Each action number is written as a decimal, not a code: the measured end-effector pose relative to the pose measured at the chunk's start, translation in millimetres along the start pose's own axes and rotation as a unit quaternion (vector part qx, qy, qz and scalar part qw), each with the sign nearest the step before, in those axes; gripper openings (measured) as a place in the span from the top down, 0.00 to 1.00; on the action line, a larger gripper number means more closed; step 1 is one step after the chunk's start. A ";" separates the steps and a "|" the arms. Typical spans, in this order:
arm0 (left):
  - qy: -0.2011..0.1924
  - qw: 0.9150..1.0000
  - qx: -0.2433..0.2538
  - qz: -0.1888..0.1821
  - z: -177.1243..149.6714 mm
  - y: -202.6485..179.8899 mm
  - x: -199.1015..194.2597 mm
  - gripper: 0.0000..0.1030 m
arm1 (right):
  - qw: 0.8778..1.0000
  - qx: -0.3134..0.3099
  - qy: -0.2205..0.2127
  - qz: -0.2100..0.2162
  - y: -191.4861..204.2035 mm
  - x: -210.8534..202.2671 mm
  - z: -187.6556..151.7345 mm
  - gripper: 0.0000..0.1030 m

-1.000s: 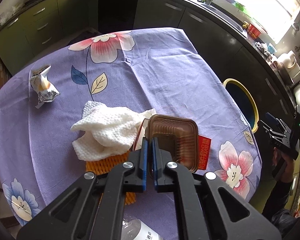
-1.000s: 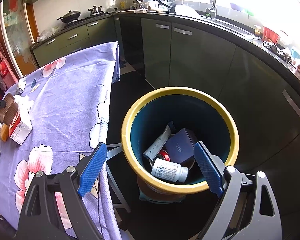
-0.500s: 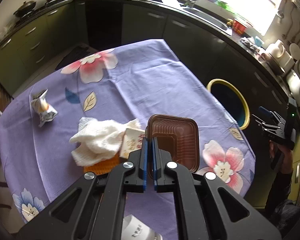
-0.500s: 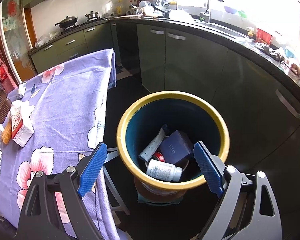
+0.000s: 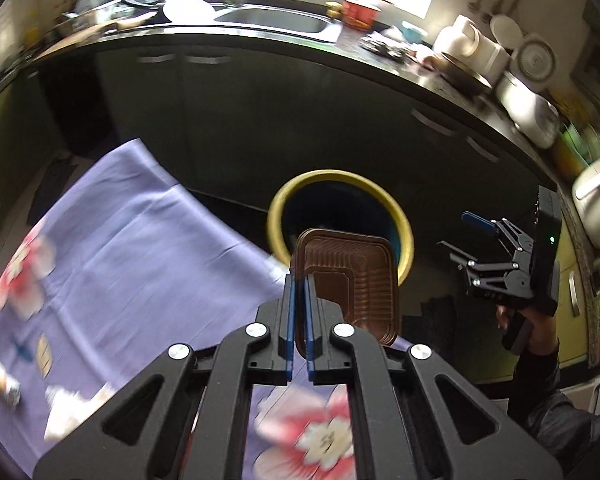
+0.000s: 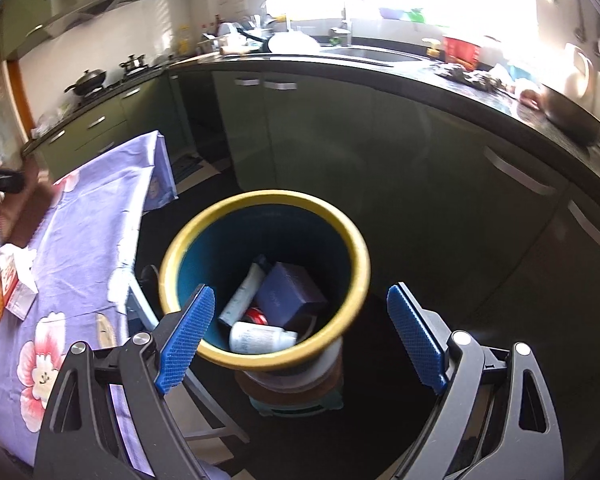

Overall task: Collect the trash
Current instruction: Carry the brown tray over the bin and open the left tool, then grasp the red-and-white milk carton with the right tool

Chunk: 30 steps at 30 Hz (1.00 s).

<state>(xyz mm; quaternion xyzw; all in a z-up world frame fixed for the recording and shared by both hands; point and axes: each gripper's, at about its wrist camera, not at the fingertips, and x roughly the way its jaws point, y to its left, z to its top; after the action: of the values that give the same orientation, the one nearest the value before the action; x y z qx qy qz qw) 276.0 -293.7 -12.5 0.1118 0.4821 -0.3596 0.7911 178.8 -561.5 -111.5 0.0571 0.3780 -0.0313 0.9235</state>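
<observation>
The brown plastic tray (image 5: 350, 280) hangs in the air, pinched by its near-left rim between the blue pads of the left gripper (image 5: 299, 322), whose jaws are closed hard on that thin edge. In the left wrist view the tray stands nearly on edge with its ribbed hollow facing the camera, and its top reaches over the lower part of the bin's mouth, at about 12 o'clock from the fingertips.

The trash bin (image 5: 405, 236) is a round tub, yellow at the rim and blue inside, standing on the dark floor just off the table's edge. From the right wrist view its contents show: a white bottle (image 6: 260, 336) lying at 6 o'clock inside, a dark blue box (image 6: 290, 294) toward the centre, a white tube (image 6: 242, 298) leaning at 9 o'clock of the box, and something red (image 6: 256, 316) between tube and bottle.

The right gripper (image 6: 300, 334) holds nothing; its blue pads stand wide apart, framing the bin's near rim. In the left wrist view this gripper appears at 3 o'clock of the bin, gripped by a hand (image 5: 534, 326) in a dark sleeve.

The table's purple floral cloth (image 5: 140, 264) lies at 9 o'clock of the bin. On it, blurred, sit a white paper towel (image 5: 66, 412) and a small wrapper (image 5: 4, 384); the right wrist view shows a small red and white carton (image 6: 16, 292).
</observation>
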 end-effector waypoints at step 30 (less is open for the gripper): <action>-0.135 0.986 -0.096 -0.004 -58.8 69.2 -96.7 0.32 | 0.995 -0.087 0.025 0.051 64.8 2.4 10.1 0.13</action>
<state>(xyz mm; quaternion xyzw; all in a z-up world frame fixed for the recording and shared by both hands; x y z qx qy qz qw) 256.0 -168.8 27.2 -0.0166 0.4035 -0.3267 0.8545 194.1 -498.5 -100.8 -0.0037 0.3992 0.0500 0.9155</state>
